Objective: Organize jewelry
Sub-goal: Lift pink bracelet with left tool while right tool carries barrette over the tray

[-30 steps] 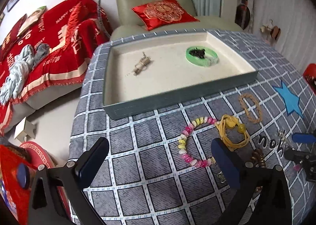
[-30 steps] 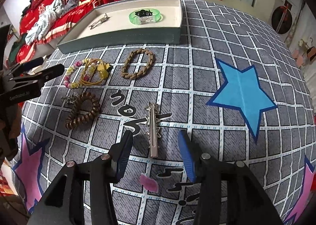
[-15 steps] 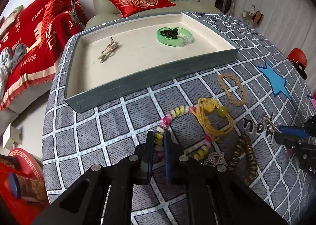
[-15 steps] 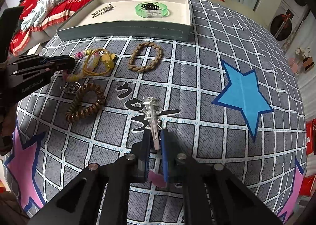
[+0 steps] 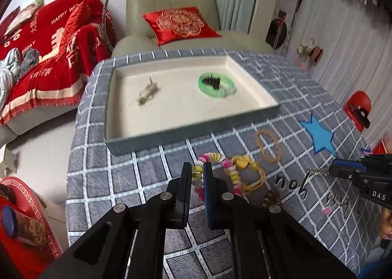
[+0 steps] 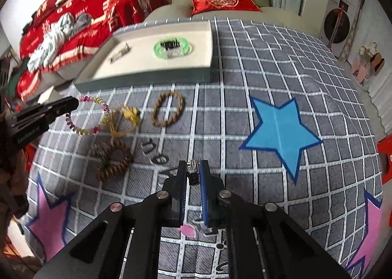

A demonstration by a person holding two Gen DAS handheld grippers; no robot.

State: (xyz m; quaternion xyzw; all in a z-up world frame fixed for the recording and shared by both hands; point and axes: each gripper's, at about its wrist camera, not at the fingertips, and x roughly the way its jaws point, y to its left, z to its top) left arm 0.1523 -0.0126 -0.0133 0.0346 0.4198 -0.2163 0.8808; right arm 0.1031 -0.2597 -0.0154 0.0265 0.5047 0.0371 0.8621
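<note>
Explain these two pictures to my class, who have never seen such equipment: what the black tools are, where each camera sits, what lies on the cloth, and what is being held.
No robot here: a person holds a two-finger gripper in each hand, with a camera on each looking along its fingers. In the left view, the left gripper is shut on a beaded bracelet. In the right view, the right gripper is shut on a silver hair clip. On the checked tablecloth lie a braided ring, a yellow cord, a brown coil tie and a tray holding a green bangle.
</note>
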